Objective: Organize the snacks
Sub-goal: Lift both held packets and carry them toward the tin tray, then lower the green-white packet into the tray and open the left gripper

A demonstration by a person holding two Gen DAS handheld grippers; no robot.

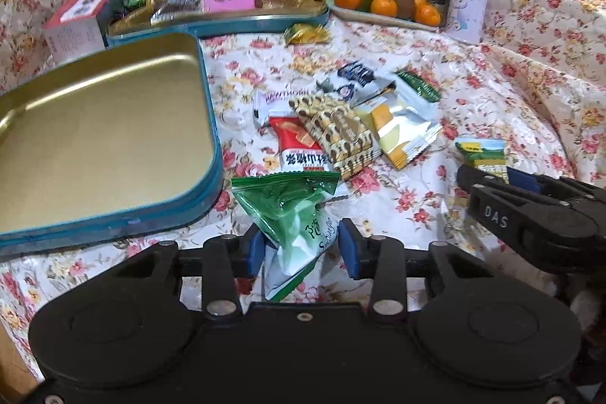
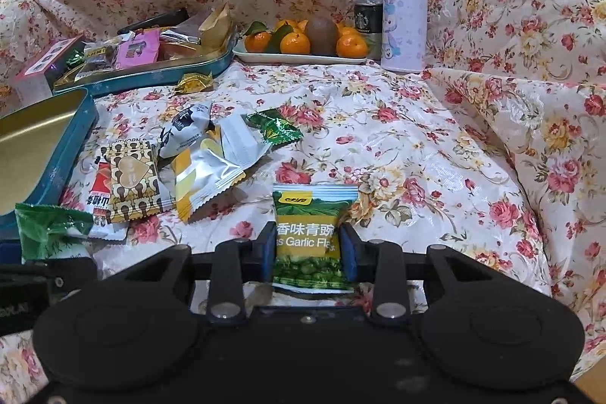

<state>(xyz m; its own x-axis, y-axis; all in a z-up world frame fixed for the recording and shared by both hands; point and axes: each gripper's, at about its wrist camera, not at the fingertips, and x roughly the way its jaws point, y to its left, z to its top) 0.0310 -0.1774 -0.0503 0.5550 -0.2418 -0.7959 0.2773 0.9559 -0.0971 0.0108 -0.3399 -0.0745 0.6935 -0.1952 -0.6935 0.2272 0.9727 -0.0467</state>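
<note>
Left tool (image 1: 301, 247) standing open around a green-and-white packet (image 1: 299, 222) just beside the empty tin (image 1: 113, 214) — right tool (image 2: 308, 247) clamping a garlic pea packet (image 2: 310, 233), farther from it.

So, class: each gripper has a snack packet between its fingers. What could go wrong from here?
1. The left gripper straddles the green packet loosely, so it may slip out when lifted.
2. The right gripper squeezes the pea packet, which could buckle.
3. The two grippers sit close and could collide.
</note>
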